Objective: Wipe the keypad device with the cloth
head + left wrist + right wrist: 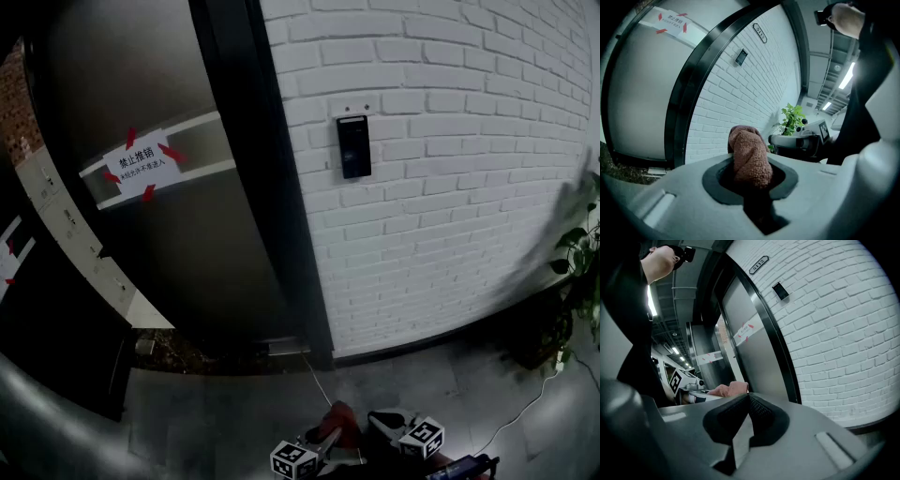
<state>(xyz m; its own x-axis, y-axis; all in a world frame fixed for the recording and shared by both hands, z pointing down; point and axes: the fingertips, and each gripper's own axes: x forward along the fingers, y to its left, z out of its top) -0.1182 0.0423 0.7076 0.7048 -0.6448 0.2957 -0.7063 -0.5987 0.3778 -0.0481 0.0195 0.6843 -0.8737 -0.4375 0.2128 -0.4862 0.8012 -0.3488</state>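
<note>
The left tongs [752,180] are clamping a reddish-brown cloth [749,150], which is bulging up and forward out of the pinch between the pads. In the head view these left tongs [326,441] are showing at the bottom edge of the frame, with the cloth [339,419] poking up above their marker cube [293,459]. Just to the right, the right tongs [380,422] are sitting beside them, and their own marker cube [422,436] is facing up. In the right gripper view the right tongs [747,404] are pressing their ridged pads together with nothing between them, and the cloth [729,389] is peeking over their left side.

Both tools are hovering low over the grey floor [234,412], well apart from the wall. At the left a dark metal door [159,253] is carrying a white notice [141,162] that red tape strips are holding at the corners; its print is probably a warning, but it is too small to read. A black door frame [272,187] is running beside it. Further right the keypad device [353,147], a dark upright panel, is hanging on the white brick wall [450,206], high above both tongs and untouched by the cloth. At the far right a leafy plant [581,253] is standing by the wall, and a thin pale cable [525,408] is trailing across the floor.
</note>
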